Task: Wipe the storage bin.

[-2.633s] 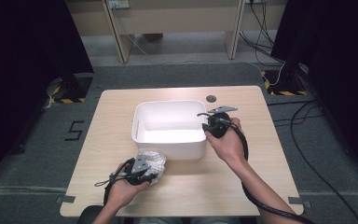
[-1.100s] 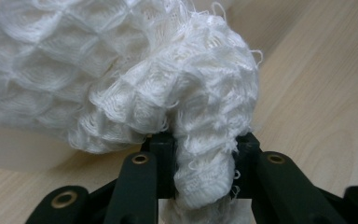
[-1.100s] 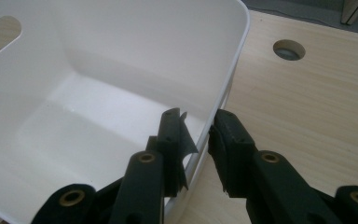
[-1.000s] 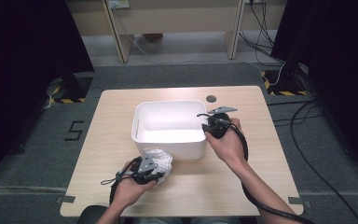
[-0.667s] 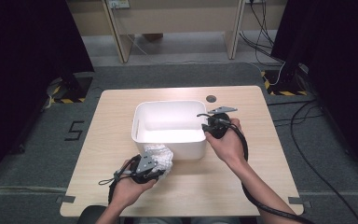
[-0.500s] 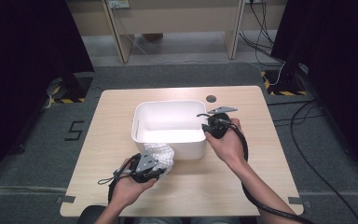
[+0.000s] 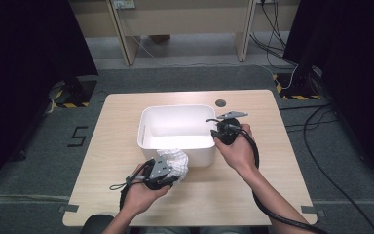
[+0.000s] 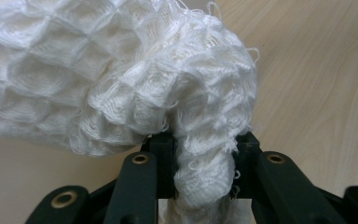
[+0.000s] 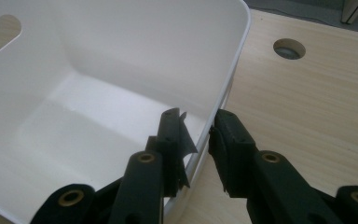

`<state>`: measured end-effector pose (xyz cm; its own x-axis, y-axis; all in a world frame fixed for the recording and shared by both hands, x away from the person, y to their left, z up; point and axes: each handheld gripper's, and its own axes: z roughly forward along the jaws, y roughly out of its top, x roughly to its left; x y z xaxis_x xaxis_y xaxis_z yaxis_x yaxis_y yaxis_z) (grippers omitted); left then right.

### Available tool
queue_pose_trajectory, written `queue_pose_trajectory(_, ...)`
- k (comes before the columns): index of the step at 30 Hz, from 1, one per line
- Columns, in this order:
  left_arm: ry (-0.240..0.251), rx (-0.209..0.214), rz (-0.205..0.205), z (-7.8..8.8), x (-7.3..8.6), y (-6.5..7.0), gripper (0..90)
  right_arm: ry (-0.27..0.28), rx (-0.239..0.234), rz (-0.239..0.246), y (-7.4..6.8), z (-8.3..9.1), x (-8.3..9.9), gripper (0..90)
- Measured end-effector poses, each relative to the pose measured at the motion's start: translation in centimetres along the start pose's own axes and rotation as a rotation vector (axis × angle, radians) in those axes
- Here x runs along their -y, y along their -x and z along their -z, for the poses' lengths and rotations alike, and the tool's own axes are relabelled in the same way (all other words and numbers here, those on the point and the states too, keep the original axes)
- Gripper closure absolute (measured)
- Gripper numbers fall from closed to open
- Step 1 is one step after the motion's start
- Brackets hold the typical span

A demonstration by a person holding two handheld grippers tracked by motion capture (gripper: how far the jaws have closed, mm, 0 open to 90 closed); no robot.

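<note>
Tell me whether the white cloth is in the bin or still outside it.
Outside. The white cloth hangs bunched in the left tool against the near outer wall of the white bin, whose inside looks empty.

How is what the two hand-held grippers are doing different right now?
The left gripper is shut on a soft, crumpled white cloth, carried in front of the tub; the right gripper straddles the hard rim of the white tub, one jaw inside, one outside. The cloth hangs loosely from its gripper, whereas the tub rests on the table. Each gripper works on a white thing.
</note>
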<state>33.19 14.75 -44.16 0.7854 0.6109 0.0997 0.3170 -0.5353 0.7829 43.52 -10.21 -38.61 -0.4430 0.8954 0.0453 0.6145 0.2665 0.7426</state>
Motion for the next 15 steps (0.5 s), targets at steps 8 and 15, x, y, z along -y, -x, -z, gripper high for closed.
queue_pose_trajectory(8, -0.004, 0.003, -0.003, -0.41, -0.09, 0.14, 69.2, -0.002, -0.003, -0.002, -0.03, 0.02, 0.03, 73.1)
queue_pose_trajectory(15, -0.014, 0.002, -0.002, -0.93, 0.37, 0.08, 69.1, -0.001, -0.002, -0.003, -0.05, 0.03, 0.04, 73.1)
